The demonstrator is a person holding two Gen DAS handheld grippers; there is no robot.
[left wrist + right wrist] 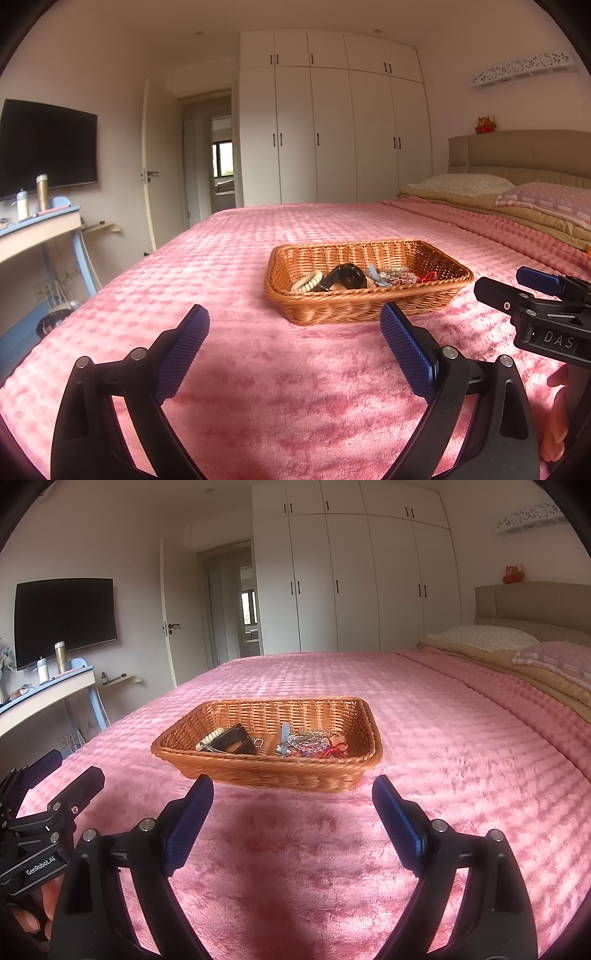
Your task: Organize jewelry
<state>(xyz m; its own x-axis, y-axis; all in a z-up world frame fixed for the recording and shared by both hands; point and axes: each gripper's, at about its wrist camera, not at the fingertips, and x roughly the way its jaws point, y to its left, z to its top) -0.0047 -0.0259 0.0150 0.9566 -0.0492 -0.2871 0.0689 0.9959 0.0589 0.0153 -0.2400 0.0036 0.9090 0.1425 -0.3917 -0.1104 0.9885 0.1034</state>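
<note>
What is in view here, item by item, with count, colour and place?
basket: one, tan wicker, on the bed ahead of both grippers
beads: one cream strand, basket's left end
black item: one, beside the beads; cannot tell what it is
chain: one silvery tangle, basket's right half
red cord: one, next to the chain
blanket: one, pink, covering the bed
pillows: two, pale and pink, at the headboard
wardrobe: one, white, far wall
screen: one, black, left wall
left gripper: blue pads, open, empty
right gripper: blue pads, open, empty
</note>
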